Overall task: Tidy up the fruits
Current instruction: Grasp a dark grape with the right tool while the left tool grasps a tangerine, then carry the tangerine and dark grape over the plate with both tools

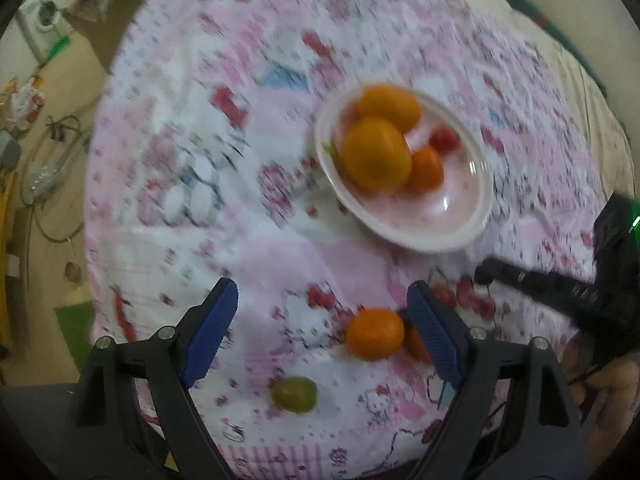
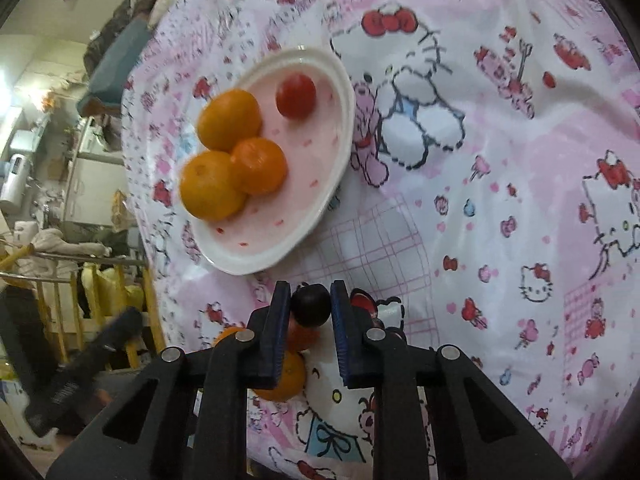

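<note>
We hold a dark grape over the counter beside the fruit plate

Our right gripper (image 2: 310,308) has its fingers clenched on a small dark grape (image 2: 310,306), raised just short of the white plate (image 2: 256,258), which carries 3 oranges (image 2: 229,119) and 1 red tomato (image 2: 296,96). Our left gripper (image 1: 322,344) hangs with its blue fingers (image 1: 212,336) released, spread wide over the pink cartoon-cat tablecloth (image 1: 192,152) (that view is blurred). Between those fingers lie a loose orange (image 1: 375,334) and a green grape (image 1: 295,394), apart from each other, with a second orange partly hidden behind the right-hand finger. All 3 loose fruits sit on the cloth, off the plate.
</note>
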